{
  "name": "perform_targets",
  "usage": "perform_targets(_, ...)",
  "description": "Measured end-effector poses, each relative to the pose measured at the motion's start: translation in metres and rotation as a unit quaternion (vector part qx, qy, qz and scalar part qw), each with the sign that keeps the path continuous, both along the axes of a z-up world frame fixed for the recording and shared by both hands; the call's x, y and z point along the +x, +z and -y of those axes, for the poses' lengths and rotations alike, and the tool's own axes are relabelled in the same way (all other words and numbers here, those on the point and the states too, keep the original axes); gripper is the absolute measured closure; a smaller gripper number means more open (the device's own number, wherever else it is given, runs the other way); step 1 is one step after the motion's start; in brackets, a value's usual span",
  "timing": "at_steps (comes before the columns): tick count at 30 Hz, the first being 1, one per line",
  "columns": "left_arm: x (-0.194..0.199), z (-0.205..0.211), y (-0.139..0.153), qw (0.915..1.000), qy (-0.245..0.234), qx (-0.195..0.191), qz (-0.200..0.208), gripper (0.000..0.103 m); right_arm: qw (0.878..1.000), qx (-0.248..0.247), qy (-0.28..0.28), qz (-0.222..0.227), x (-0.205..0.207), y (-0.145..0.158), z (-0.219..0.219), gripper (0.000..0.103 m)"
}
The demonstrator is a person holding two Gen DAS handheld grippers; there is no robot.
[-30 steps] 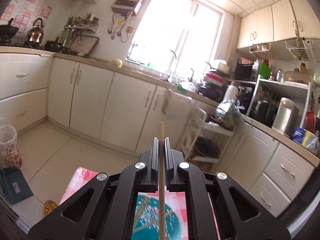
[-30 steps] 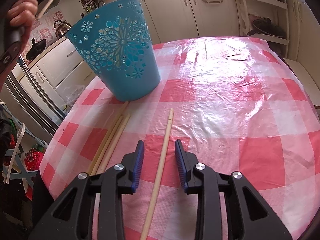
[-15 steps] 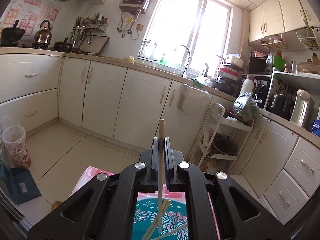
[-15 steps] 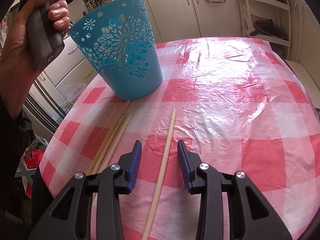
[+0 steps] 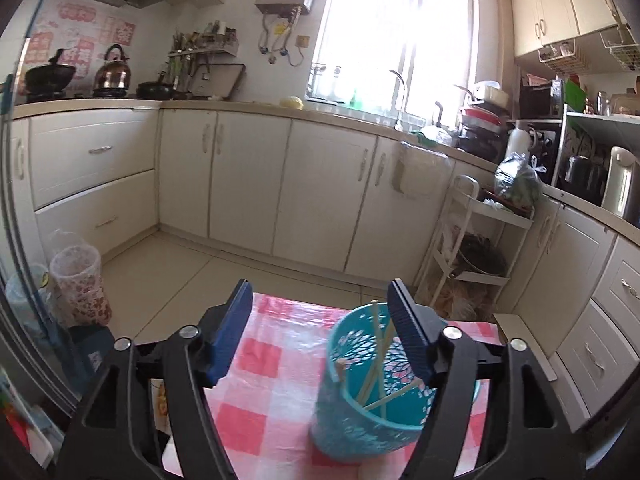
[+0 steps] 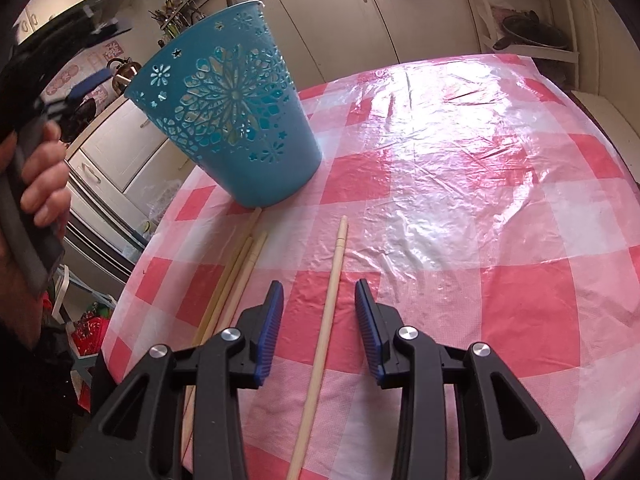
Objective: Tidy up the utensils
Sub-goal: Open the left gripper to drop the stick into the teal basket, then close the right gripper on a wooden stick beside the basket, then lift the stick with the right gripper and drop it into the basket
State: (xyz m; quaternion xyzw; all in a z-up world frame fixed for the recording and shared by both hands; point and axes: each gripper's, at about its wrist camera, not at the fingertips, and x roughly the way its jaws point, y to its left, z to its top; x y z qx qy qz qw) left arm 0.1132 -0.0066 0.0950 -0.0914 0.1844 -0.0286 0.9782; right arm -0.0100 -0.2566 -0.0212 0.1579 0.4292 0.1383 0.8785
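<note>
A blue cut-out plastic basket point(image 6: 232, 128) stands on a table with a red-and-white checked cloth point(image 6: 460, 184). In the left wrist view the basket point(image 5: 360, 420) holds several wooden chopsticks point(image 5: 380, 364). My left gripper point(image 5: 320, 312) is open and empty, held above and just left of the basket's mouth. My right gripper point(image 6: 319, 312) is open, low over the cloth, with one chopstick point(image 6: 326, 320) lying between its jaws. Three more chopsticks point(image 6: 234, 284) lie in a bundle to its left, near the basket's foot.
The table's left edge point(image 6: 132, 272) is close to the chopstick bundle. Kitchen cabinets point(image 5: 248, 176) and a white rack trolley point(image 5: 472, 248) stand beyond the table. A patterned bin point(image 5: 78, 280) sits on the floor at left. The person's hand point(image 6: 36, 184) holds the left gripper's handle.
My left gripper opened and let go of the chopstick it held; that chopstick dropped into the basket. My right gripper stayed open over the single chopstick, edging slightly forward.
</note>
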Motion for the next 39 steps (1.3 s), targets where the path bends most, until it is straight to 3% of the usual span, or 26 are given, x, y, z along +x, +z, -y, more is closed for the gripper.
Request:
perform_targets(4, -0.026, -0.034, -0.03, 0.999, 0.04, -0.005, -0.021, 0.019, 0.998, -0.069, 0.007, 0.009, -0.002, 0.004, -0.016, 0.07)
perform_targets(7, -0.024, -0.043, -0.068, 0.9964, 0.043, 0.008, -0.073, 0.017, 0.993, -0.119, 0.011, 0.013, 0.002, 0.004, -0.029, 0.073)
perform_targets(11, -0.018, -0.039, -0.108, 0.9914, 0.029, 0.014, -0.127, 0.017, 0.98, -0.195, 0.025, 0.011, 0.012, 0.005, -0.044, 0.095)
perform_targets(18, -0.009, -0.031, -0.133, 0.9868, 0.005, 0.026, -0.16, 0.01, 0.976, -0.2, 0.08, -0.014, 0.012, 0.008, -0.039, 0.096)
perform_targets(23, -0.004, -0.033, -0.134, 0.9852, 0.003, 0.013, -0.171, 0.008, 0.972, -0.219, 0.079, -0.01, 0.01, 0.01, -0.042, 0.097)
perform_targets(28, 0.0, -0.032, -0.137, 0.9831, 0.002, 0.007, -0.183, 0.008, 0.992, -0.108, 0.065, -0.007, 0.006, 0.017, -0.028, 0.097)
perform_targets(31, 0.003, -0.031, -0.139, 0.9815, 0.001, 0.01, -0.191, 0.008, 0.998, -0.031, 0.061, 0.007, 0.005, 0.035, -0.016, 0.097)
perform_targets(35, 0.003, -0.03, -0.14, 0.9812, 0.002, 0.011, -0.193, 0.008, 0.996, 0.058, 0.057, 0.042, 0.006, 0.071, -0.007, 0.097)
perform_targets(39, 0.003, -0.031, -0.141, 0.9805, 0.005, 0.006, -0.197, 0.008, 0.986, 0.122, 0.051, 0.107, 0.021, 0.119, -0.009, 0.097)
